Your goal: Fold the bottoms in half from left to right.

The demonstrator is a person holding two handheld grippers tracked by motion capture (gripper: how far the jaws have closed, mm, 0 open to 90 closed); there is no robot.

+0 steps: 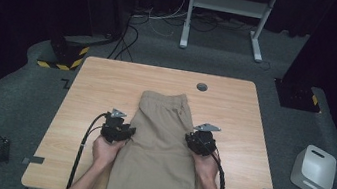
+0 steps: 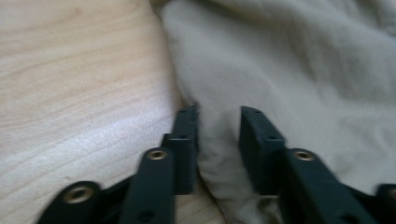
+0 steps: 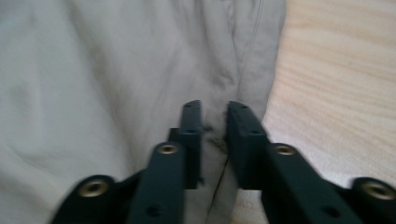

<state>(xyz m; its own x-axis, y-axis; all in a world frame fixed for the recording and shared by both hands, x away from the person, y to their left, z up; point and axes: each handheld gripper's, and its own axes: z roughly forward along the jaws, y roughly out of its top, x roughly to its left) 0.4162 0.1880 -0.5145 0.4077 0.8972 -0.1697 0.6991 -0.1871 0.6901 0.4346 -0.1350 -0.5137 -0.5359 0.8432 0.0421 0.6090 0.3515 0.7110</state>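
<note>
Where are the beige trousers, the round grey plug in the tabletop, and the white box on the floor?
Beige cloth trousers (image 1: 161,144), high view, middle of fabric.
Round grey plug (image 1: 202,86), high view, its centre.
White plastic box (image 1: 314,169), high view, front face.

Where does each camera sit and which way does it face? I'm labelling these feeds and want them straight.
High view: fixed above the person's side, looking forward and down on the table; both hands, the left tongs and the right tongs show.
Left gripper view: rides the left tongs, looking along their jaws at the trousers' edge.
Right gripper view: rides the right tongs, facing the trousers' other edge.
Shared: all three show the beige trousers on the wooden table.
</note>
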